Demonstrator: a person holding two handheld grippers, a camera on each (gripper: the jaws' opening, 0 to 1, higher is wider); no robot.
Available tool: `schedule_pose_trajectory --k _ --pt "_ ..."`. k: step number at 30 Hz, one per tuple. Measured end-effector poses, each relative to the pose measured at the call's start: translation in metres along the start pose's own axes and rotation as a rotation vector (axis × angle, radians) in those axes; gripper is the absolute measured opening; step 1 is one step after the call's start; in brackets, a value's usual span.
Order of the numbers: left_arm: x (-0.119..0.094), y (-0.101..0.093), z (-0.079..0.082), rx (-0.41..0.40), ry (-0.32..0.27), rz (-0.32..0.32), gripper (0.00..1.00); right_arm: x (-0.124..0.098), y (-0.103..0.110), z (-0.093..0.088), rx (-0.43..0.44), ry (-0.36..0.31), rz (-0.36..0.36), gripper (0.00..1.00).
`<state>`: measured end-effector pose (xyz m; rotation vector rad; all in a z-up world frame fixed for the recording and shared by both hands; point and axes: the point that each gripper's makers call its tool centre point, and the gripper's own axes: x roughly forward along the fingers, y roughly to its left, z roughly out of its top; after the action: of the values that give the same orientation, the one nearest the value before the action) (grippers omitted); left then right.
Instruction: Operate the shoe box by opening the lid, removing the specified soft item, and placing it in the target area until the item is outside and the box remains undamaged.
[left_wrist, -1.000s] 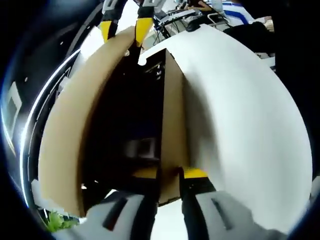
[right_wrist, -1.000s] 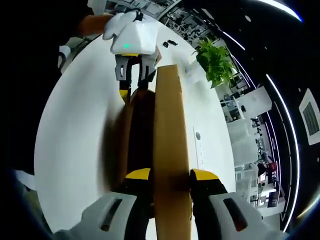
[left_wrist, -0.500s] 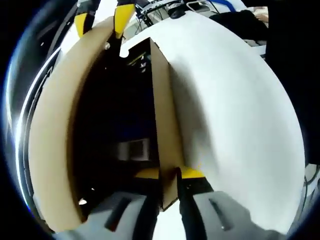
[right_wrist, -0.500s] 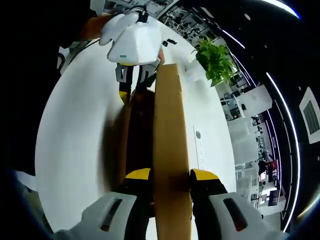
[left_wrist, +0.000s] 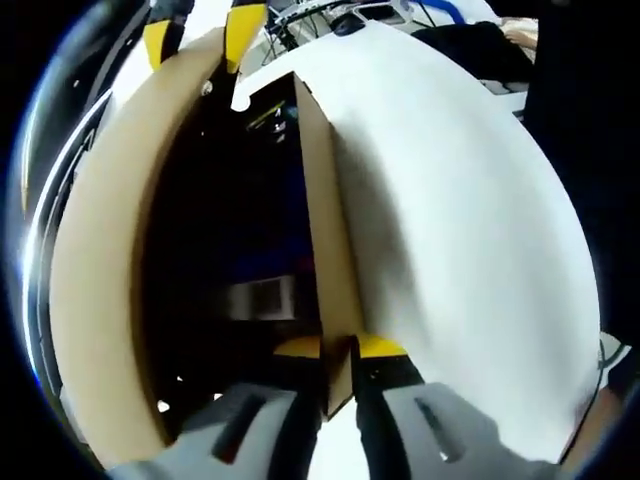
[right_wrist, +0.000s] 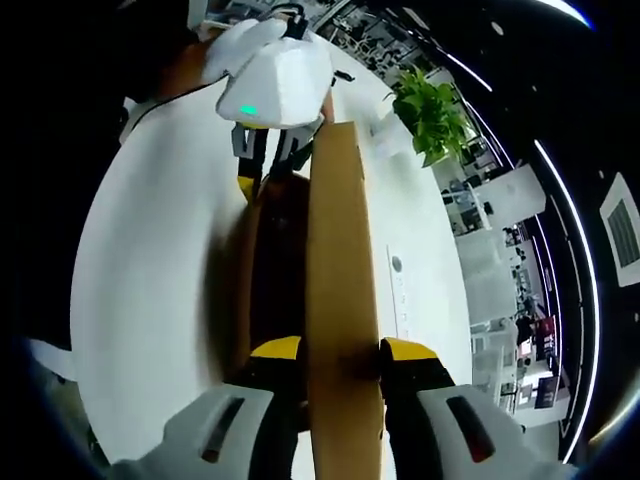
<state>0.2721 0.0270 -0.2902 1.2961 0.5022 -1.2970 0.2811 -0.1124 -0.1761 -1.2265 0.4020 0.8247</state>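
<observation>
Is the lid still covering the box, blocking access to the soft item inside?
Partly: the lid, pinched by the right hand-held gripper, is lifted ajar. The left hand-held gripper pinches the box wall. The dark interior hides the item.

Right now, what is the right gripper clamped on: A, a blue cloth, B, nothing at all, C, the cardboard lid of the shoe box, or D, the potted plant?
C: in the right gripper view, the right gripper has its yellow-tipped jaws closed on the edge of the raised cardboard lid.

No readable text — a pale label (left_wrist: 260, 297) inside the shoe box (left_wrist: 325, 260) is blurred, and small marks near the far end are illegible.
</observation>
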Motion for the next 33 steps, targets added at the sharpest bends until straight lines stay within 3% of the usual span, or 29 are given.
schedule_pose_trajectory --k 7,33 --pt "-0.0004 -0.0052 -0.0022 -0.036 0.054 -0.039 0.09 -0.0001 0.0004 -0.0021 0.008 0.030 -0.004 0.29" --pt "-0.0028 -0.0067 -0.0022 -0.036 0.033 -0.045 0.09 -0.0005 -0.0058 -0.0005 0.007 0.028 -0.009 0.29"
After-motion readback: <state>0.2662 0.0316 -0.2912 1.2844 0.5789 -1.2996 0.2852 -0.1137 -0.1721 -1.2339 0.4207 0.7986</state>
